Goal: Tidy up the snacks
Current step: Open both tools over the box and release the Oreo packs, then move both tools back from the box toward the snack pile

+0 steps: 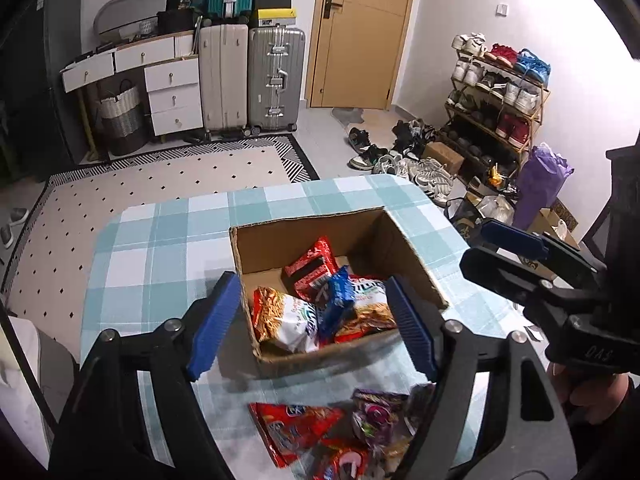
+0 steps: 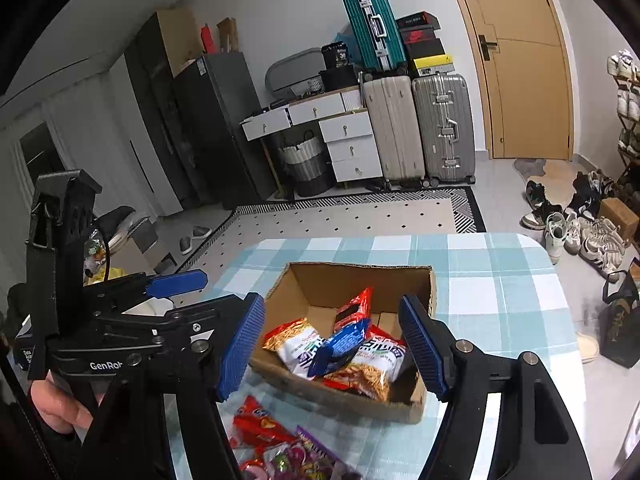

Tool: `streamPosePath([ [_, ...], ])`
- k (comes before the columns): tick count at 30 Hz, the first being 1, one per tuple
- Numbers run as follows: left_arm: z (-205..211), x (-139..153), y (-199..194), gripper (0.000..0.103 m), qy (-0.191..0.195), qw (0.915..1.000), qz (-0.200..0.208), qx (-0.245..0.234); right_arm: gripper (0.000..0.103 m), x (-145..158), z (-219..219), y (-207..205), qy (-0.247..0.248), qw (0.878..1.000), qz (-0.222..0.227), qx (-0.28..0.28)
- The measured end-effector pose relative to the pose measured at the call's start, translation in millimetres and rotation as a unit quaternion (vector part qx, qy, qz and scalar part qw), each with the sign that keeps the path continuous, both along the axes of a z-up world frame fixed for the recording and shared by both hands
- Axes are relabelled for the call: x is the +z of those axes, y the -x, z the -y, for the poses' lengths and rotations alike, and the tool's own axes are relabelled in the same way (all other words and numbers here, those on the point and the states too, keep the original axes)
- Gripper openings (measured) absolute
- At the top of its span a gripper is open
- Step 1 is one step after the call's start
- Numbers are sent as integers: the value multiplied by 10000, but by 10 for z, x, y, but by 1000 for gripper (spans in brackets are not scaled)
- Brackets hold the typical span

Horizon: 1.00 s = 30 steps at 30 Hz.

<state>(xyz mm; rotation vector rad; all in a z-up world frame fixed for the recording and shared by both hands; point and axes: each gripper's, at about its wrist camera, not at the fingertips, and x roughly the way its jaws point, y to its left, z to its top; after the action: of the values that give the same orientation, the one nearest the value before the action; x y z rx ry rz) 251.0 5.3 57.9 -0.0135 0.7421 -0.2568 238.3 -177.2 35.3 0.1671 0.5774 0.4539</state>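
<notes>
An open cardboard box (image 1: 320,240) (image 2: 352,280) stands on the checked tablecloth (image 1: 168,248). Inside lie a red packet (image 1: 310,266), a blue packet (image 1: 336,300) (image 2: 340,346) and white-and-orange noodle bags (image 1: 288,320) (image 2: 376,368). In front of the box, a red packet (image 1: 296,424) (image 2: 260,426) and a purple packet (image 1: 380,412) (image 2: 316,456) lie loose on the cloth. My left gripper (image 1: 312,282) (image 2: 216,290) hovers open above the box's near side, holding nothing. My right gripper (image 2: 332,302) (image 1: 484,244) is beside it on the right, open with nothing between its pads.
Beyond the table's far edge lies a patterned rug (image 1: 168,176). Suitcases (image 1: 276,76), a white drawer unit (image 1: 172,92) and a wooden door (image 1: 360,32) stand against the back wall. A shoe rack (image 1: 500,92) and bags crowd the floor to the right.
</notes>
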Motion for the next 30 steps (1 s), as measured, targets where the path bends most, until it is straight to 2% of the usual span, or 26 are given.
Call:
streamPosePath([
  [4,41,111,297,81,-30,9999,93,-27,77,104,67,260,-13,9999,124,-49],
  [16,114,293,1151,85,19,9998,174,-48,87,232,187,1115,25,9993,361,-100],
  [30,145,232,2117,88,82,9998,174,-92,89,62,251,1974,-294,9989,365,-99],
])
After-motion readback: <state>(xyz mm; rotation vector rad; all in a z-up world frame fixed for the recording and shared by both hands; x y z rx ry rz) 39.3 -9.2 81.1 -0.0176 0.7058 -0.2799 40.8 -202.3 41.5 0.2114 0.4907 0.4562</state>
